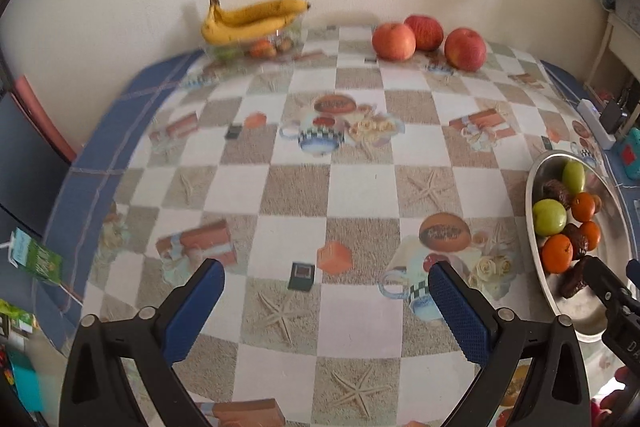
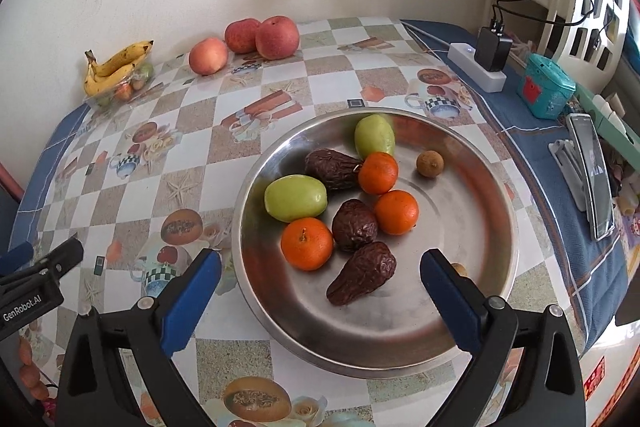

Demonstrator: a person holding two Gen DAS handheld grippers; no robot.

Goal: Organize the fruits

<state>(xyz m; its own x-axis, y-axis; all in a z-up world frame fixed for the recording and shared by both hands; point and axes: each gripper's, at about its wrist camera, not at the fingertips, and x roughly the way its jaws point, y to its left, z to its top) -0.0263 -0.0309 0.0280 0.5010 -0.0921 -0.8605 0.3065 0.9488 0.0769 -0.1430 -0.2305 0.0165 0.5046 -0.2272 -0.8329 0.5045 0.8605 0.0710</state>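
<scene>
My right gripper (image 2: pixel 320 267) hangs over the near rim of the steel plate (image 2: pixel 472 163), its blue pads spread wide and holding nothing. In the plate the fruit sits in a loose cluster left of centre: two smooth pale-green fruits (image 2: pixel 295 197), one near the far rim and one on the left; three small glossy oranges (image 2: pixel 307 243), the nearest showing a little stem; and three dark brown, deeply wrinkled dried fruits (image 2: pixel 363 279), the closest one pear-shaped and lying just ahead of my pads. A small tan round fruit (image 2: pixel 430 164) rests apart on the right of the plate, and another peeks out behind my right finger.

My left gripper (image 1: pixel 326 287) is also spread and empty, hovering above the checked tablecloth (image 1: pixel 296 187) with only printed pattern between its pads. From there the plate lies at the far right edge of the view.

Against the wall at the back stand three red-blushed apples (image 1: pixel 394 41), two touching and the third just beside them. To their left, yellow bananas (image 1: pixel 248 19) with brown speckles lie on top of a clear container (image 1: pixel 256 47) holding a few small fruits, blurred
</scene>
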